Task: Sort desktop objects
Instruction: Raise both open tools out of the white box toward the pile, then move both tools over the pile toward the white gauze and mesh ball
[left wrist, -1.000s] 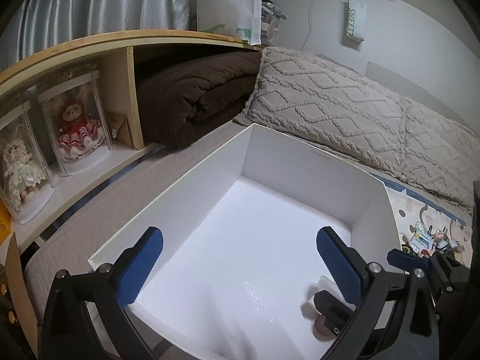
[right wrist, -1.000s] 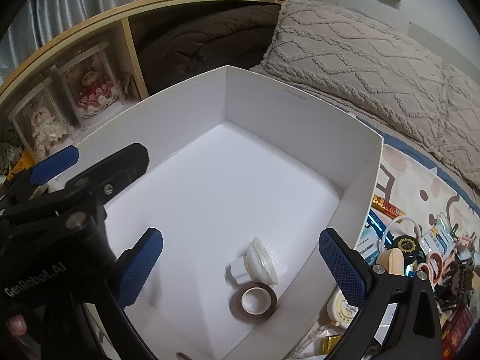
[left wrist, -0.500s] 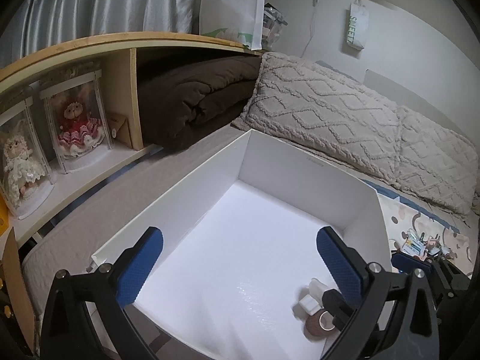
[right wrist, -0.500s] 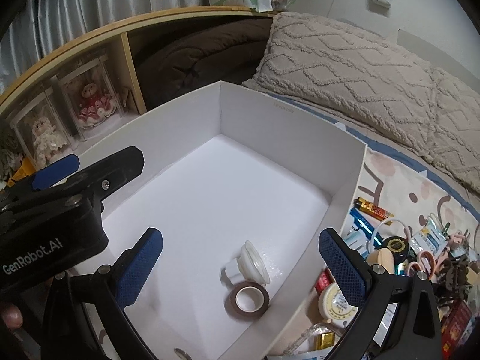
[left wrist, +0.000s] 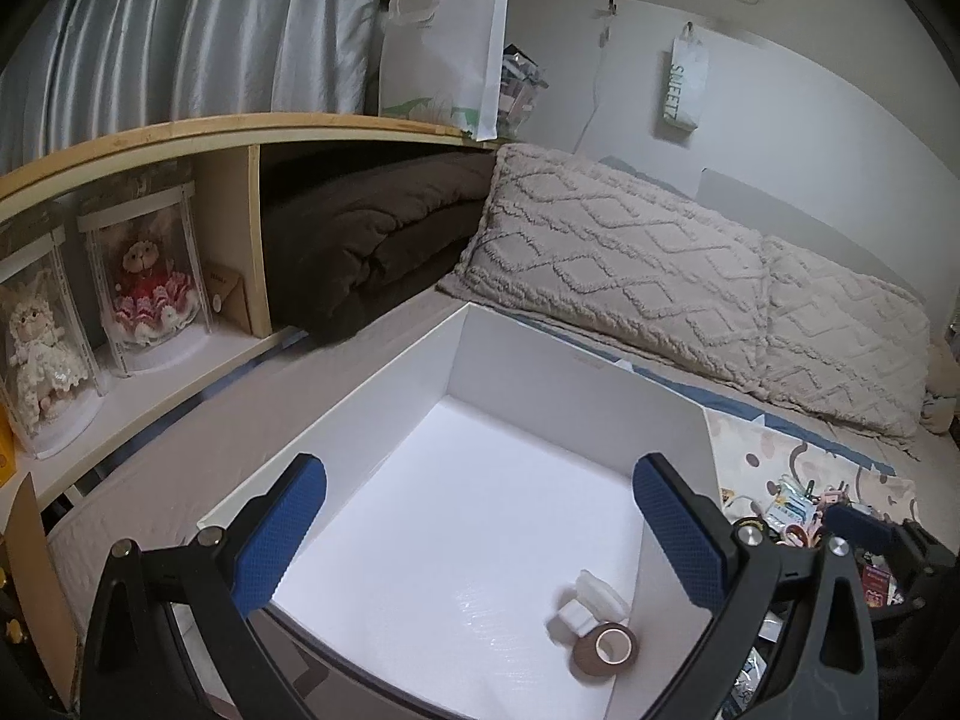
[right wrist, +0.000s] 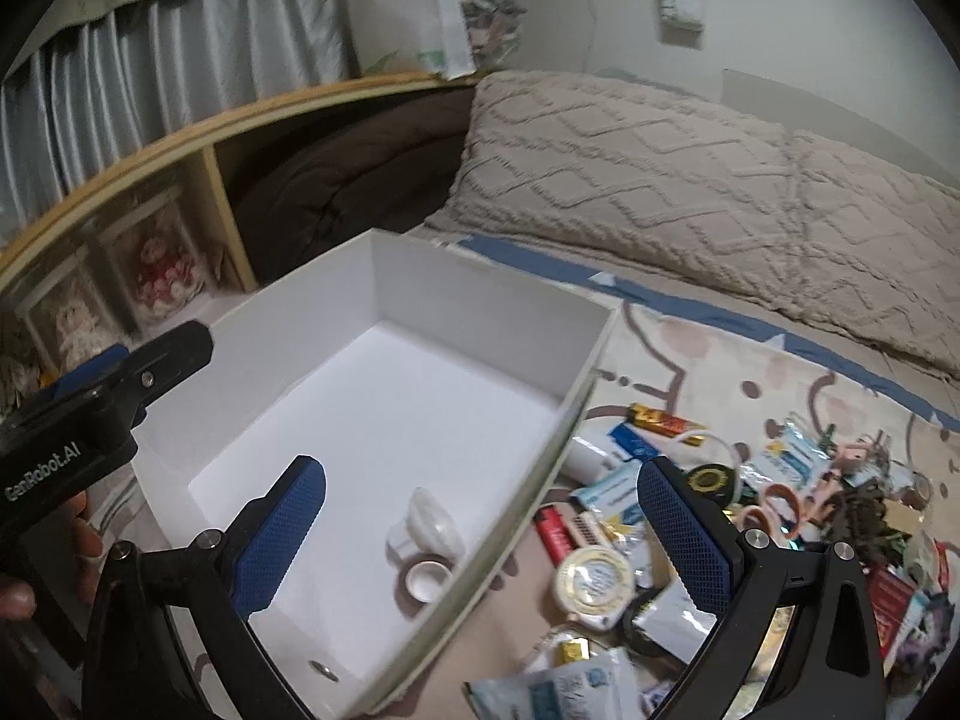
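Left gripper (left wrist: 480,534) jaws apart, empty, over white box (left wrist: 576,372); right gripper (right wrist: 480,531) jaws apart, empty; tape roll (right wrist: 427,579) and white cap (right wrist: 427,525) in box, lower centre; clutter pile (right wrist: 750,510) lower right

Premises: a domestic bedroom. A bed (left wrist: 252,438) carries two knitted beige pillows (left wrist: 612,276) against the wall. Alongside runs a wooden shelf unit (left wrist: 228,138) holding a folded brown blanket (left wrist: 366,240) and boxed dolls (left wrist: 150,288). Grey curtains (left wrist: 180,48) hang above; a paper shopping bag (left wrist: 444,54) stands on the shelf top.
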The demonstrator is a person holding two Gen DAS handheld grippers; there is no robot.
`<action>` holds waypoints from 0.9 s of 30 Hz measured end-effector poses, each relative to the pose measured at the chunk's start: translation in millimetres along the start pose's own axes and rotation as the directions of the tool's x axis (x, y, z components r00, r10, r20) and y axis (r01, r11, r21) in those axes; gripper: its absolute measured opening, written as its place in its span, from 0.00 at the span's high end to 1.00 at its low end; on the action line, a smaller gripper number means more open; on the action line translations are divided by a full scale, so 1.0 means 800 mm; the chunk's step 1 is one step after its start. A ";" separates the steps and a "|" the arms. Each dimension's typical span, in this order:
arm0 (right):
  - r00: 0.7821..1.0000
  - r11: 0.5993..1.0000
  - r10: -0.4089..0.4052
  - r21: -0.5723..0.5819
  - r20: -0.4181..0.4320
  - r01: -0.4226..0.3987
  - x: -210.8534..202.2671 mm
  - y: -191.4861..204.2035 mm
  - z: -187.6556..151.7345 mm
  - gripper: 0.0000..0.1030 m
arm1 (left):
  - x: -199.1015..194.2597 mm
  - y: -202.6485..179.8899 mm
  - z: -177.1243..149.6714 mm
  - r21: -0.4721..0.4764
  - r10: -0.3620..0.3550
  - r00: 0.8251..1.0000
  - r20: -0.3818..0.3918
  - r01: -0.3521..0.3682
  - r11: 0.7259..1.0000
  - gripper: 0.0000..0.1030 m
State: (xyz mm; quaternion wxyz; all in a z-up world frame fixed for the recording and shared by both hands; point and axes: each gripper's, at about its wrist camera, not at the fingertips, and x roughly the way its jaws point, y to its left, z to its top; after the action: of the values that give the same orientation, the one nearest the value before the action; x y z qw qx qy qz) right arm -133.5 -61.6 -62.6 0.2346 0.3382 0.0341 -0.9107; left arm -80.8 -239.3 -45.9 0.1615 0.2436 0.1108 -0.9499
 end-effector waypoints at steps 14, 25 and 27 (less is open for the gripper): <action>0.995 0.994 -0.087 0.063 0.050 0.084 -0.083 -0.090 -0.014 0.00 | -0.031 -0.028 0.003 0.019 -0.072 0.996 0.048 0.071 0.997 0.00; 0.984 0.988 -0.128 0.103 0.120 0.116 -0.162 -0.140 -0.029 0.00 | -0.059 -0.064 0.000 0.074 -0.143 0.986 0.081 0.137 0.988 0.00; 0.983 0.987 -0.135 0.104 0.124 0.122 -0.173 -0.149 -0.035 0.00 | -0.065 -0.069 -0.001 0.080 -0.156 0.984 0.088 0.149 0.986 0.00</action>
State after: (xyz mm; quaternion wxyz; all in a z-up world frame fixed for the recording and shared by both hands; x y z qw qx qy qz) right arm -78.7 106.1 -7.7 0.1605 0.2859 -0.0033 -0.9447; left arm -57.5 -175.4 -13.3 0.0842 0.1954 0.0867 -0.9733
